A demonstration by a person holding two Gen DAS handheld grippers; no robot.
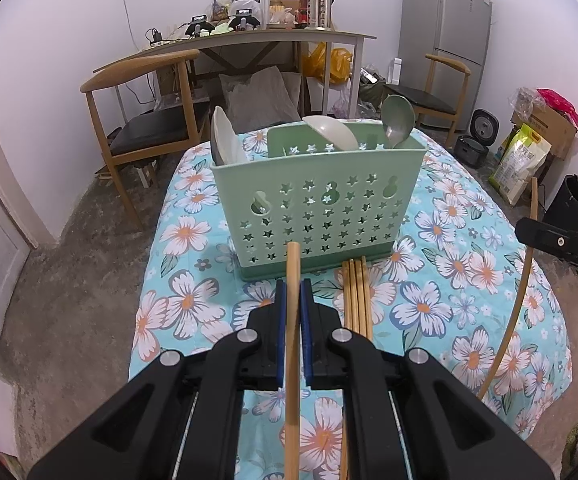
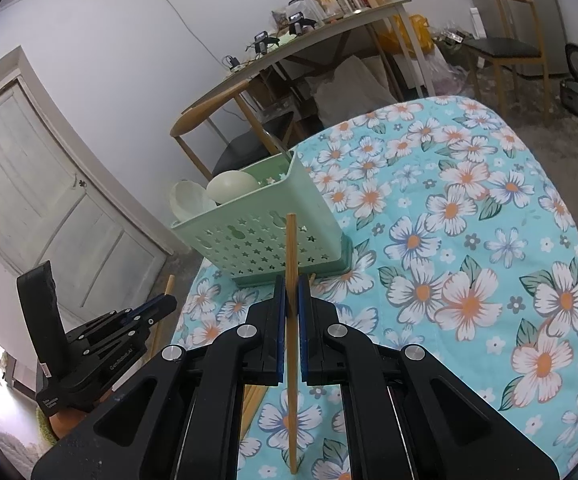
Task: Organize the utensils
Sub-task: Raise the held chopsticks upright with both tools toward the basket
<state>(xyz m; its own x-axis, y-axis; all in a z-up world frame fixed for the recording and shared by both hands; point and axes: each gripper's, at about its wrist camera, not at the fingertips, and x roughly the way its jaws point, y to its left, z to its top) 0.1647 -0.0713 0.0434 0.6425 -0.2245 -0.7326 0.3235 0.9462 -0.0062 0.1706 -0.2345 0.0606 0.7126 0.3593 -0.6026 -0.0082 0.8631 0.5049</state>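
A pale green perforated utensil basket (image 1: 317, 208) stands on the floral tablecloth (image 1: 449, 280) and holds white spoons (image 1: 331, 130) and a metal spoon (image 1: 397, 120). Several wooden chopsticks (image 1: 357, 300) lie in front of it. My left gripper (image 1: 293, 292) is shut on one chopstick (image 1: 293, 320), just short of the basket. My right gripper (image 2: 292, 288) is shut on another chopstick (image 2: 292, 280), near the basket (image 2: 265, 232). The right gripper also shows at the right edge of the left wrist view (image 1: 561, 244), and the left gripper at the left of the right wrist view (image 2: 157, 306).
Wooden chairs (image 1: 141, 120) and a cluttered desk (image 1: 249, 36) stand beyond the table. A fridge (image 1: 449, 40), bags and boxes (image 1: 529, 152) are at the right. A door (image 2: 41, 184) is at the left.
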